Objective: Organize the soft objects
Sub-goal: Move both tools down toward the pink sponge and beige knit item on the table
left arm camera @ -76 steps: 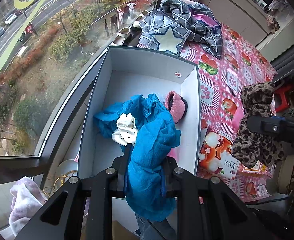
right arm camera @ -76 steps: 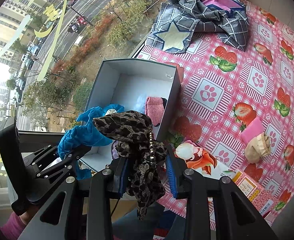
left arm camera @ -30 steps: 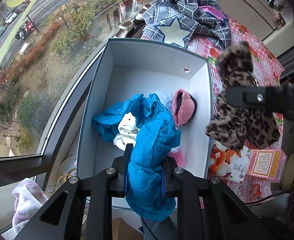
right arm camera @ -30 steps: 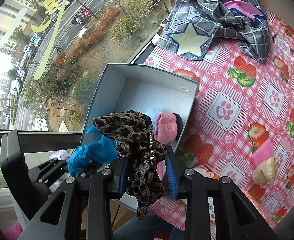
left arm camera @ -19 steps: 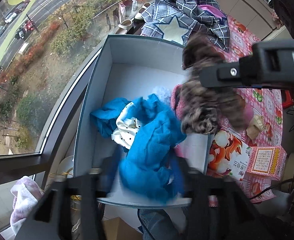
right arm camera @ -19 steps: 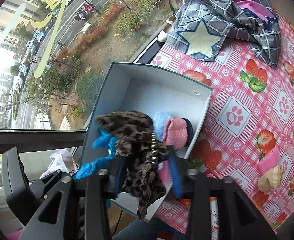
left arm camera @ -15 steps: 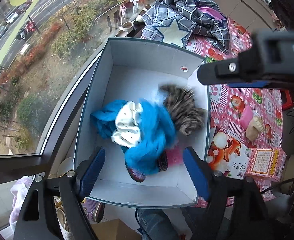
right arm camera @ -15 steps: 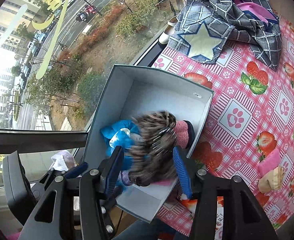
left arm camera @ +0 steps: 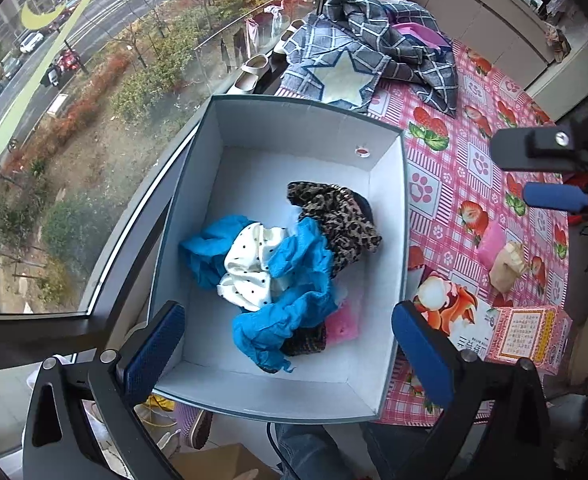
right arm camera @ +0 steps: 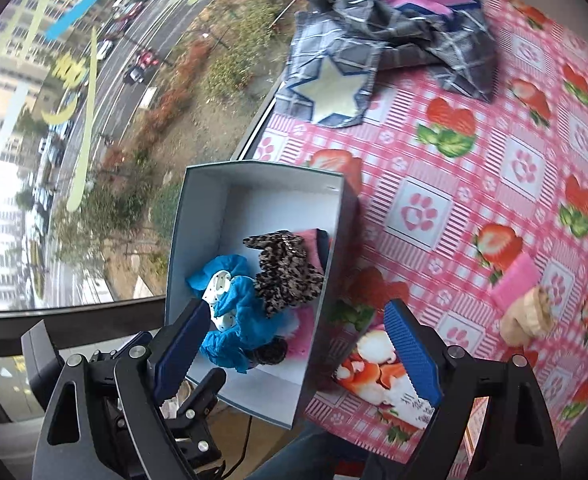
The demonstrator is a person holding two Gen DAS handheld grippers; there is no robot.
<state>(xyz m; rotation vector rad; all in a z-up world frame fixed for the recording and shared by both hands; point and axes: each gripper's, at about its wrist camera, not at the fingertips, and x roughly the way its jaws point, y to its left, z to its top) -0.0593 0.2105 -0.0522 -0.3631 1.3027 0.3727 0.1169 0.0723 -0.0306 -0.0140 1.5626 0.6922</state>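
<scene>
A white open box (left arm camera: 404, 240) stands at the table's window edge. Inside it lie a blue cloth (left arm camera: 294, 300), a white dotted cloth (left arm camera: 254, 268), a leopard-print cloth (left arm camera: 338, 220) and something pink (left arm camera: 344, 324). My left gripper (left arm camera: 286, 320) hangs over the box's near end; its jaws are opening wide and grip nothing. In the right wrist view the box (right arm camera: 254, 200) sits lower left, holding the leopard cloth (right arm camera: 286, 276) and the blue cloth (right arm camera: 246, 320). My right gripper (right arm camera: 294, 320) is above the box's right wall, its jaws opening with nothing pressed between the pads.
A grey plaid garment with a star patch (left arm camera: 354, 64) lies at the far end of the pink strawberry tablecloth (left arm camera: 474, 120). A pink item (left arm camera: 492, 240), a beige item (left arm camera: 508, 266) and a printed packet (left arm camera: 474, 328) lie right of the box. A big window runs along the left.
Both grippers went from shut to open. The blue cloth dropped from the left one and the leopard cloth from the right one into the box. The right gripper then moved off to the right.
</scene>
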